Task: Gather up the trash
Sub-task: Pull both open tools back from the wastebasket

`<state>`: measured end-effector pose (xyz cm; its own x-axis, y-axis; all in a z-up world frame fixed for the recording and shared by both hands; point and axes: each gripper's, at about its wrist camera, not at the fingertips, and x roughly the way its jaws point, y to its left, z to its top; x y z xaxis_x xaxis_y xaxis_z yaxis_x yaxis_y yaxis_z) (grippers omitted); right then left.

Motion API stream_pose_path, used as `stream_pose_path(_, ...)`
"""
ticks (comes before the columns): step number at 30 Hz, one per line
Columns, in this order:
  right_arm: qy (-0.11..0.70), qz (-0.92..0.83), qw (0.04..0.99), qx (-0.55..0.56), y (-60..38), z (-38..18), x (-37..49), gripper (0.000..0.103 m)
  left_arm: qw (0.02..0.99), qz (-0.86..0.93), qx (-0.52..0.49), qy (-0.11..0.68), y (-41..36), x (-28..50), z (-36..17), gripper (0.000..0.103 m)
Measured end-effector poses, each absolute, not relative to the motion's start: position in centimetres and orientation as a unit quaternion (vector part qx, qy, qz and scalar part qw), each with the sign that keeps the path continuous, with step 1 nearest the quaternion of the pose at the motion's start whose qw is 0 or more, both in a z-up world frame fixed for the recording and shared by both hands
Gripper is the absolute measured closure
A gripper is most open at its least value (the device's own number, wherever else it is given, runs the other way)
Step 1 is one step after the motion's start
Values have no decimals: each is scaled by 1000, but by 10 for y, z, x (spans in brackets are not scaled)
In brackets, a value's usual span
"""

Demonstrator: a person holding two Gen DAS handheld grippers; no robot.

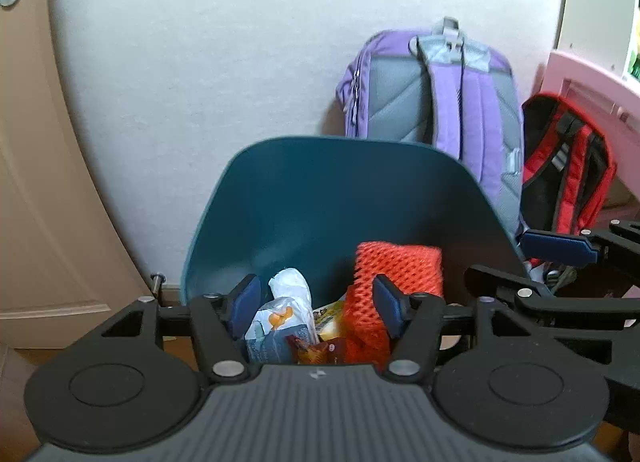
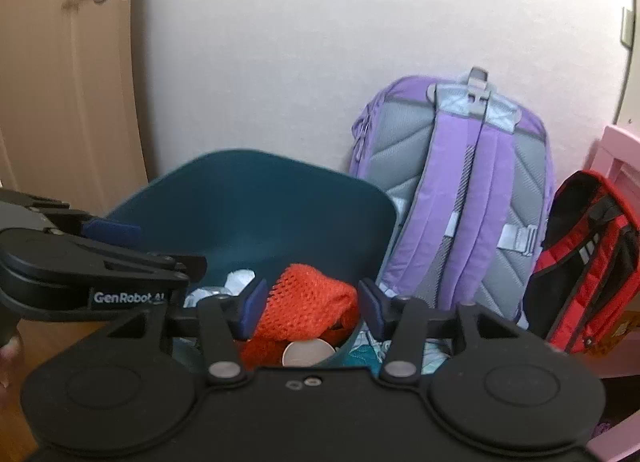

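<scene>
Teal bin [image 1: 320, 198]: holding orange net [image 1: 396, 262], wrappers, possibly a lid. Left gripper [image 1: 316, 298] and right gripper [image 2: 310, 302] hovering above, jaws standing apart, gripping nothing.

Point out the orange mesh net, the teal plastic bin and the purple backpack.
Orange mesh net [image 1: 400, 266]: left wrist view, on its upper folded part.
Teal plastic bin [image 1: 340, 190]: left wrist view, on its inner back wall.
Purple backpack [image 2: 456, 198]: right wrist view, on its left shoulder strap.
</scene>
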<state>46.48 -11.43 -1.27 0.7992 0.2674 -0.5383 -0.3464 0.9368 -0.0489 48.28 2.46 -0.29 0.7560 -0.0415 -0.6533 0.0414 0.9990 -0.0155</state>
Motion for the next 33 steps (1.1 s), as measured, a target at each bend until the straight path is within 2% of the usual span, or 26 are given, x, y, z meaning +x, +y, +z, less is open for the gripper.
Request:
stream_pose_path(9, 238, 175, 954, -52, -132, 21, 414, 43, 952, -27, -18, 304, 23, 426, 32, 34)
stream_pose_path(13, 219, 180, 958, -46, -139, 34, 390, 38, 960, -17, -15, 278, 22, 396, 48, 26)
stream_pose_path(20, 197, 194, 960, -34, -147, 46, 349, 29, 970, -10, -10, 244, 21, 347, 67, 24)
stream_pose_path(26, 172, 210, 962, -29, -154, 54, 314, 15, 973, -11, -6, 229, 19, 312, 75, 17)
stream_pose_path(28, 164, 215, 962, -29, -156, 58, 304, 9, 975, -6, -1, 222, 18, 301, 77, 11)
stream_pose_path(33, 151, 230, 961, -25, -159, 63, 282, 0, 979, -1, -1, 206, 16, 275, 83, 9)
